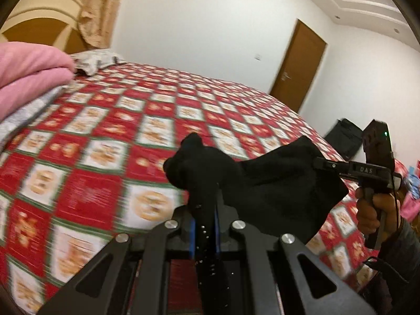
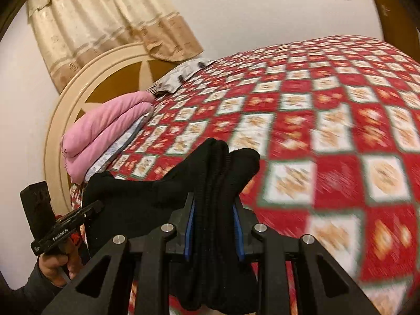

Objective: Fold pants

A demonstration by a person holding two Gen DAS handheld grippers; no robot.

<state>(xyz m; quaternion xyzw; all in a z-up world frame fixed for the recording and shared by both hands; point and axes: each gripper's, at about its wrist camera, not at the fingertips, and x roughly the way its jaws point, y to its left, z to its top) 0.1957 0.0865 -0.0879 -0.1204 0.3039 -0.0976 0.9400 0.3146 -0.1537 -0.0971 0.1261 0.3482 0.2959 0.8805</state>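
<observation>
The black pants (image 1: 275, 181) hang in the air above the bed, stretched between both grippers. My left gripper (image 1: 206, 199) is shut on one bunched end, which sticks up past its blue pads (image 1: 193, 233). In the left wrist view my right gripper (image 1: 321, 163) pinches the other end at the right, with a hand (image 1: 372, 210) on its handle. In the right wrist view my right gripper (image 2: 213, 199) is shut on a thick fold of the pants (image 2: 218, 173). My left gripper (image 2: 95, 207) bites the cloth at the lower left.
A red and white checkered quilt (image 1: 131, 120) covers the bed below. A folded pink blanket (image 2: 105, 128) and a patterned pillow (image 1: 95, 59) lie by the round headboard (image 2: 78, 86). A brown door (image 1: 299, 63) and a black bag (image 1: 344, 136) stand beyond the bed's far side.
</observation>
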